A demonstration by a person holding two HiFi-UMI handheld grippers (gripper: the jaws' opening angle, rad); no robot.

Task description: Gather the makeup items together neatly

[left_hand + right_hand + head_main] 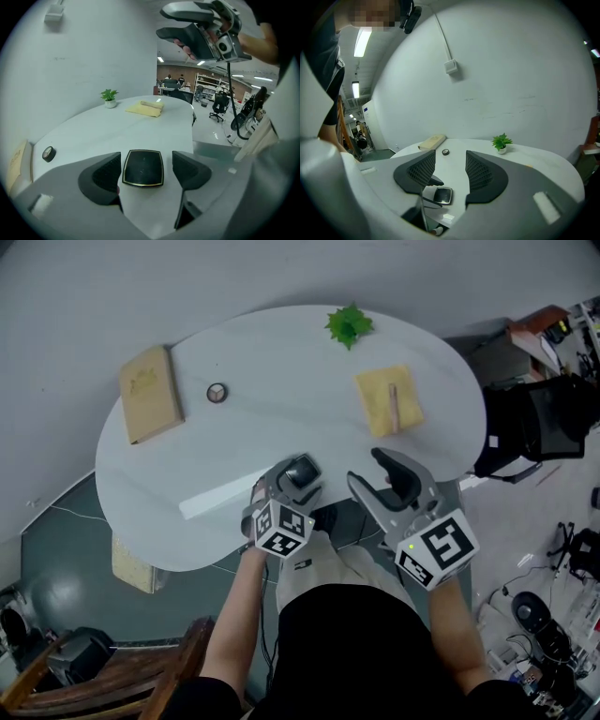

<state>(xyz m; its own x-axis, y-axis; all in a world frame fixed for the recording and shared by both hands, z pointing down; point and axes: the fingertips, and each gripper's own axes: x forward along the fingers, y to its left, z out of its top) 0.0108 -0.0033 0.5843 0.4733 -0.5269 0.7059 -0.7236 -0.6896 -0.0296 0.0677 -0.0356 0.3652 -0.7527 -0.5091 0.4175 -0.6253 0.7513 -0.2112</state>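
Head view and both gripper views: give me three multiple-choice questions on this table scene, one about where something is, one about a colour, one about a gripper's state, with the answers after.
1. Where on the white table does the small plant stand?
A) near the far edge
B) in the middle
C) at the near edge

2. What colour is the cloth on the table's right side?
A) blue
B) yellow
C) red

3. How does the left gripper stand to the black compact?
A) shut on it
B) open, with it lying between the jaws
C) shut, well away from it

Answers:
1 A: the plant sits by the rim farthest from the person.
2 B: the head view shows it yellow.
3 B: the left gripper view shows a gap between the compact and each pad.
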